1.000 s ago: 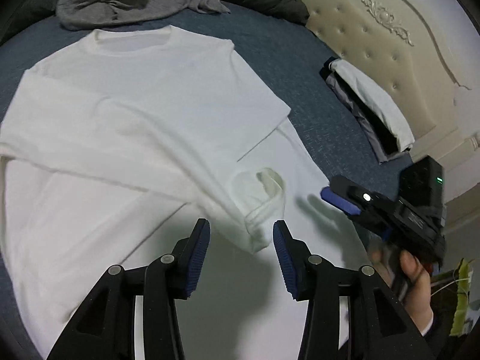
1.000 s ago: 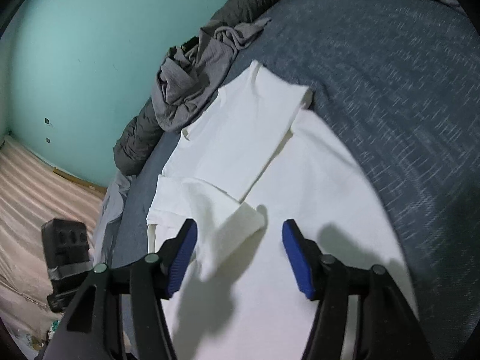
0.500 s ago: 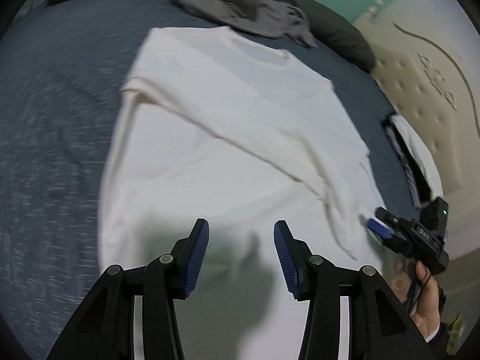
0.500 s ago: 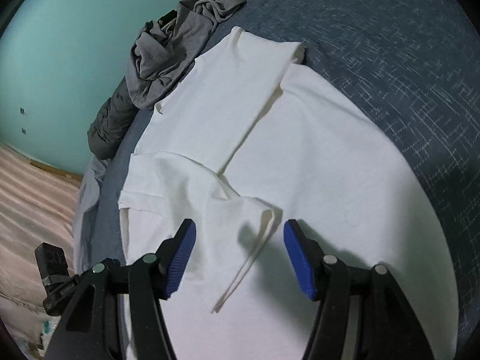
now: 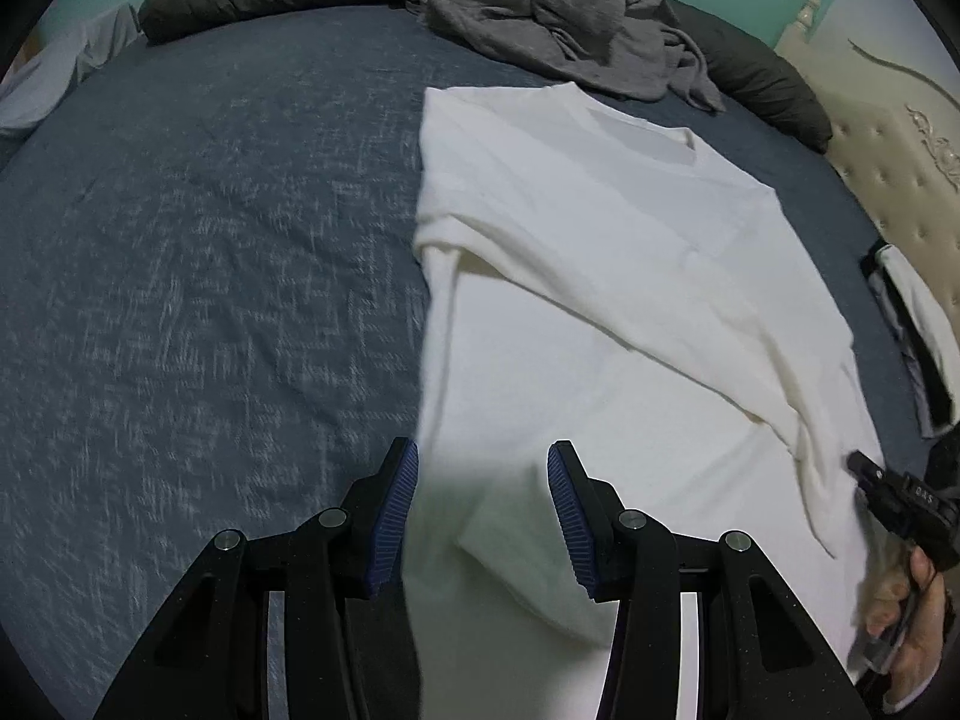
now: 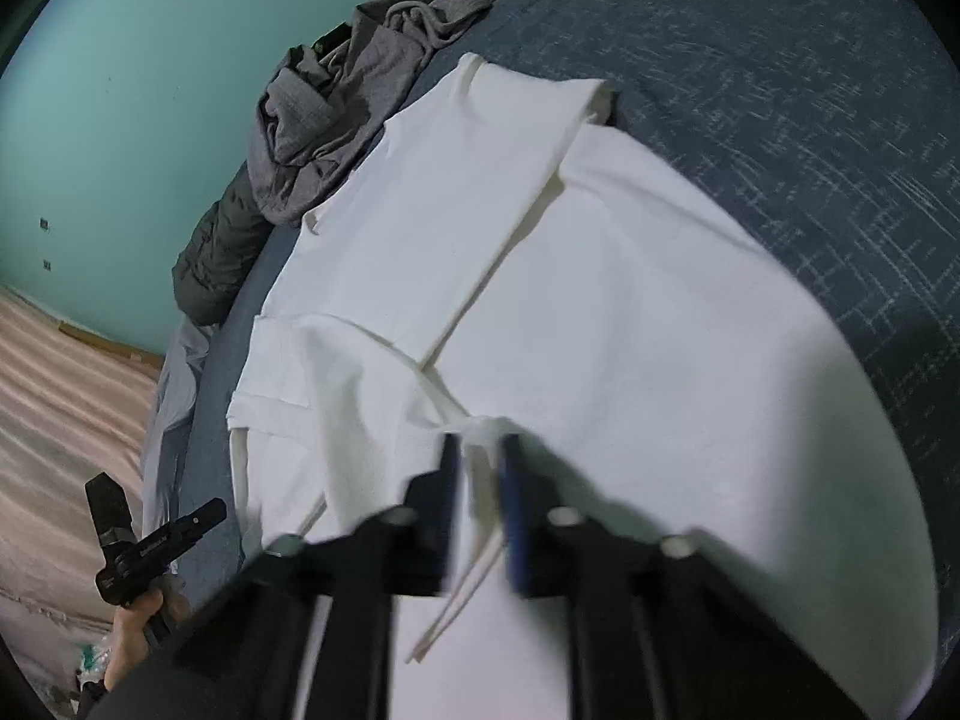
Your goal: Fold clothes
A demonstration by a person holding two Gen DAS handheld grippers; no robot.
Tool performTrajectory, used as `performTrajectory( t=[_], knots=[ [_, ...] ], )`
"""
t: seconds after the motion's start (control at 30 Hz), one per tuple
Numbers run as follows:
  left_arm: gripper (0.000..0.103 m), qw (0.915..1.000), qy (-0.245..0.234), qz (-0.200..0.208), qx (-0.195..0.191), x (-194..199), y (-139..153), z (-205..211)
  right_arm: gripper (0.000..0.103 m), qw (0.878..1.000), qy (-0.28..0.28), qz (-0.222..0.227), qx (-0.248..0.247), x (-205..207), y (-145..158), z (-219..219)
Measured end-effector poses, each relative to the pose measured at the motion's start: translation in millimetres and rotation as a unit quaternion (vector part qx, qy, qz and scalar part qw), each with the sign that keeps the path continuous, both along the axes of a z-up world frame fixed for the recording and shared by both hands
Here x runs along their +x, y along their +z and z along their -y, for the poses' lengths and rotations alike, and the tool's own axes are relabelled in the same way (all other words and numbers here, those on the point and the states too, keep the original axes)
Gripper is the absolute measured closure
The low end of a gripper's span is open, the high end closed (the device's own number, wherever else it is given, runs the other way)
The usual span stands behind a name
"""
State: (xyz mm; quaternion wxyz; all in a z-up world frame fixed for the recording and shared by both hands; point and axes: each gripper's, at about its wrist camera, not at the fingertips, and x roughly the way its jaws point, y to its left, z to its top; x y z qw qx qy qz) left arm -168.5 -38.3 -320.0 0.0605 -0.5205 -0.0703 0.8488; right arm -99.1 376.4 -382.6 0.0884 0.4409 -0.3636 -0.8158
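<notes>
Bed (image 5: 180, 240) with dark blue cover, teal wall behind, tufted headboard (image 5: 900, 180) on the far side. White long-sleeve shirt (image 5: 600, 270) lies flat on the bed, collar away from the person, both sleeves folded in across the body. Grey crumpled garment (image 5: 558, 18) sits just beyond the collar; a folded stack (image 5: 918, 330) lies by the headboard.

Risks:
- right claw (image 6: 480, 480) has only the sleeve cuff (image 6: 480, 426) pinched, a small bite of thin fabric. Any pull could slip it out, or drag the sleeve off its fold line and skew the layers below.
- left claw (image 5: 477, 516) hovers over the shirt's left edge near the hem. If it closes while straddling the edge it may catch one layer only, or grab bed cover too.
- grey garment sits close to the collar; folding hem-to-collar could land on it.

Claw state:
- left: wide apart, nothing between the pads, looks clear of the fabric.
- right: nearly closed, clamped on the cuff; motion blur, so grip depth unclear.
</notes>
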Motion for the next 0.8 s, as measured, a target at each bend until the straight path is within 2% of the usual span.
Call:
performTrajectory(
  t=[0.1,0.47,0.6,0.67,0.8],
  knots=[
    [0.054,0.9998,0.002,-0.002,-0.02,-15,-2,3,0.1,1.0,-0.001,-0.011,-0.01,1,1,-3],
    [0.055,0.9974,0.008,-0.002,-0.072,-70,-16,8,0.101,0.997,-0.032,-0.064,-0.027,11,24,-23],
    [0.089,0.9962,-0.01,0.004,-0.086,-80,-24,6,0.101,0.996,-0.045,-0.066,-0.026,11,25,-33],
    [0.098,0.9957,-0.024,0.0,-0.09,-79,-23,5,0.101,0.996,-0.054,-0.063,-0.03,9,22,-38],
    [0.1,0.9978,-0.014,-0.026,-0.059,-72,-10,18,0.101,0.996,-0.057,-0.054,-0.037,4,17,-44]
  ],
)
